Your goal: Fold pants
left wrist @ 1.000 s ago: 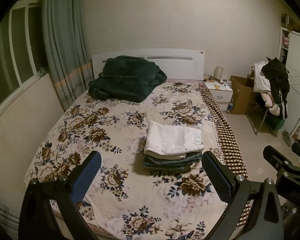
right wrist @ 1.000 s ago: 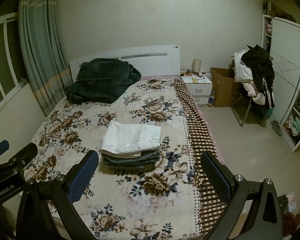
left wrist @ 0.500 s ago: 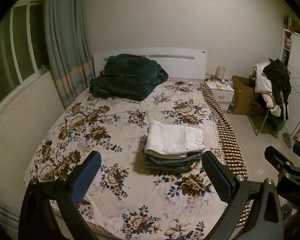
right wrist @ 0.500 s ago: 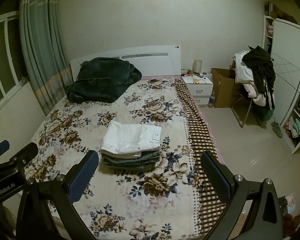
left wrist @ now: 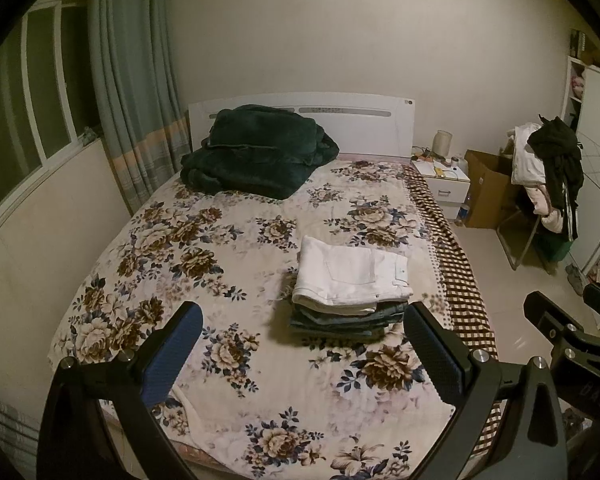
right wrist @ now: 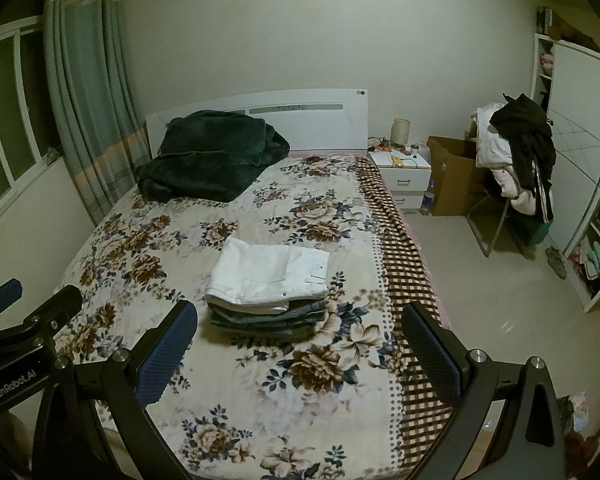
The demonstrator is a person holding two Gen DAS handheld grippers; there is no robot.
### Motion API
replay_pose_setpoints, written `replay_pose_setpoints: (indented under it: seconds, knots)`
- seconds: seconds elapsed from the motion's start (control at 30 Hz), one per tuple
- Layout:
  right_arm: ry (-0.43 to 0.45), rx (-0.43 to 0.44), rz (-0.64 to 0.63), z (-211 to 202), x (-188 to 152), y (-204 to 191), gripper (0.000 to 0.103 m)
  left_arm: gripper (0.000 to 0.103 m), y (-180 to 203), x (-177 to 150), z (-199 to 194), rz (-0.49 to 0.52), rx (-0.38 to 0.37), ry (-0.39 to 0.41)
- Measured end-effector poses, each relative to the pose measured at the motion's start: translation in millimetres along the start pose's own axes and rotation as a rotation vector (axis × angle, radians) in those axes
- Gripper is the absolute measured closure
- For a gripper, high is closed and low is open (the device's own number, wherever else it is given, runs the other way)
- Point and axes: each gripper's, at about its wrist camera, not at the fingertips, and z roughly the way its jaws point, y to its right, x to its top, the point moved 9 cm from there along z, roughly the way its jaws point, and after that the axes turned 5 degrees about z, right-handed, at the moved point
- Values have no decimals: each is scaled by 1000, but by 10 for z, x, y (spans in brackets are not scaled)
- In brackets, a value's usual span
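Observation:
A stack of folded pants lies on the floral bedspread, with white pants (left wrist: 350, 276) on top of several dark denim ones (left wrist: 346, 320). The same stack shows in the right wrist view, white pants (right wrist: 266, 274) over the denim (right wrist: 268, 318). My left gripper (left wrist: 300, 356) is open and empty, held back above the foot of the bed. My right gripper (right wrist: 298, 352) is open and empty too, to the right of the left one. Neither touches the stack.
A dark green blanket (left wrist: 256, 150) is heaped at the white headboard (left wrist: 360, 120). A nightstand (right wrist: 404, 172), a cardboard box (right wrist: 454, 176) and a chair piled with clothes (right wrist: 516, 168) stand right of the bed. Curtains (left wrist: 136, 92) and a window are at left.
Both grippers have drifted slightly, so the view shifts a little. The stack and jaws are unchanged.

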Motion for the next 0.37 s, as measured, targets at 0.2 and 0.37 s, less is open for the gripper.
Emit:
replay_pose_setpoints:
  seconds: [0.2,0.37]
  knots:
    - [-4,4,-3,-1,-10,6,0,0,-22,-35,-4,-4,5,0]
    - [-4,9,-8,7,-13,-14,0,0,-60,-78,-30,-10,18,7]
